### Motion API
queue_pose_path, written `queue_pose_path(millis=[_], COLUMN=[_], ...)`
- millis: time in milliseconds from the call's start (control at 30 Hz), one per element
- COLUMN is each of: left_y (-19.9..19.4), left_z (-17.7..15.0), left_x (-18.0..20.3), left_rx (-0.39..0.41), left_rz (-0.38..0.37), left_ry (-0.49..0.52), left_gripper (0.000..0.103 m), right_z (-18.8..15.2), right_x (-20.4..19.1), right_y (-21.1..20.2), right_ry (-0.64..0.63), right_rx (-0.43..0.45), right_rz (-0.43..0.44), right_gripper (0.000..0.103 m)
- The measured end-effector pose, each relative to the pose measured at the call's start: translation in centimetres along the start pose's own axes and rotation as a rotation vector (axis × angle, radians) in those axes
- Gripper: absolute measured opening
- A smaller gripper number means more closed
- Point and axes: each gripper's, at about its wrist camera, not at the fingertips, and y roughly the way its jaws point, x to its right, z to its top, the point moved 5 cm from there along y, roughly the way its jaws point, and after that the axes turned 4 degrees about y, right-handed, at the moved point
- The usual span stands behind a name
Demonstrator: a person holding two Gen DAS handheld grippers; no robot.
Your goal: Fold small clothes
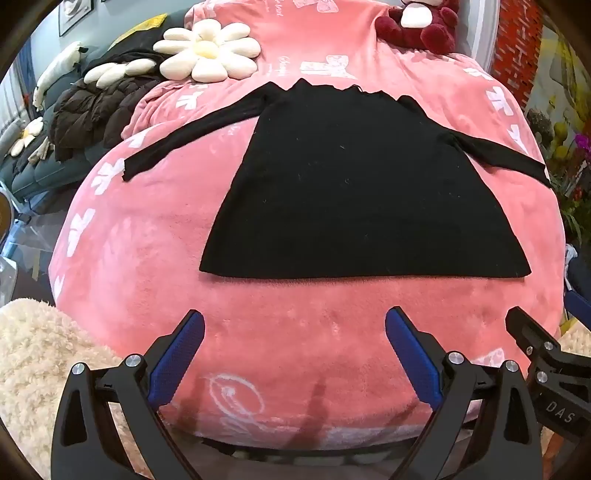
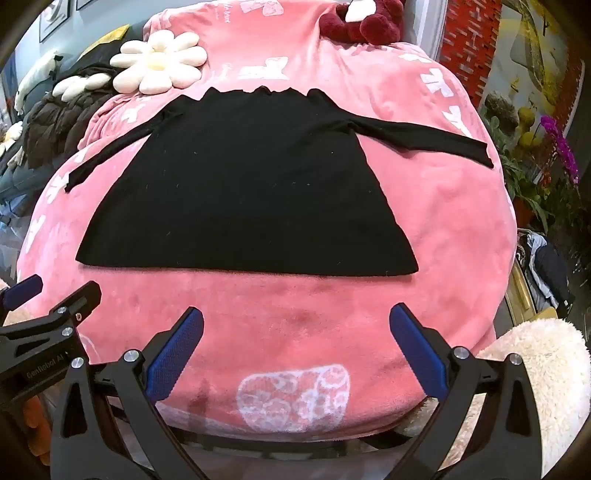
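A black long-sleeved top (image 1: 354, 192) (image 2: 243, 192) lies flat on a pink fleece blanket (image 1: 295, 332) (image 2: 295, 302), hem toward me, both sleeves spread out to the sides. My left gripper (image 1: 294, 328) hovers open above bare blanket just short of the hem, nothing between its blue pads. My right gripper (image 2: 295, 325) is open too, likewise short of the hem and holding nothing. Each gripper shows at the edge of the other's view: the right gripper's finger (image 1: 532, 339) at the lower right of the left wrist view, the left gripper's finger (image 2: 74, 302) at the lower left of the right wrist view.
A white daisy cushion (image 1: 208, 50) (image 2: 159, 61) and a dark red plush toy (image 1: 421, 26) (image 2: 364, 20) sit beyond the top's collar. A brown puffer jacket (image 1: 96, 107) lies on a sofa at left. Cream fluffy fabric (image 1: 40, 354) (image 2: 546, 362) flanks the near corners. Potted flowers (image 2: 554, 147) stand at right.
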Motion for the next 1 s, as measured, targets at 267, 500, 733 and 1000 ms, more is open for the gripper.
queue_pose_path(millis=[267, 500, 733, 1000], left_y=[0.21, 0.32, 0.31, 0.35], left_z=[-0.28, -0.12, -0.17, -0.17], left_x=[0.47, -0.15, -0.07, -0.15], left_rx=[-0.004, 0.007, 0.005, 0.003], left_rz=[-0.024, -0.044, -0.046, -0.041], left_ry=[-0.013, -0.014, -0.012, -0.013], left_gripper=[0.095, 0.095, 0.095, 0.095], right_z=[-0.04, -0.14, -0.23, -0.32], right_x=[-0.54, -0.62, -0.51, -0.39], right_y=[0.00, -0.04, 0.05, 0.11], right_ry=[-0.011, -0.029, -0.024, -0.021], right_rx=[-0.003, -0.006, -0.007, -0.010], right_rz=[-0.012, -0.014, -0.013, -0.013], right_gripper=[0.098, 0.098, 0.098, 0.098])
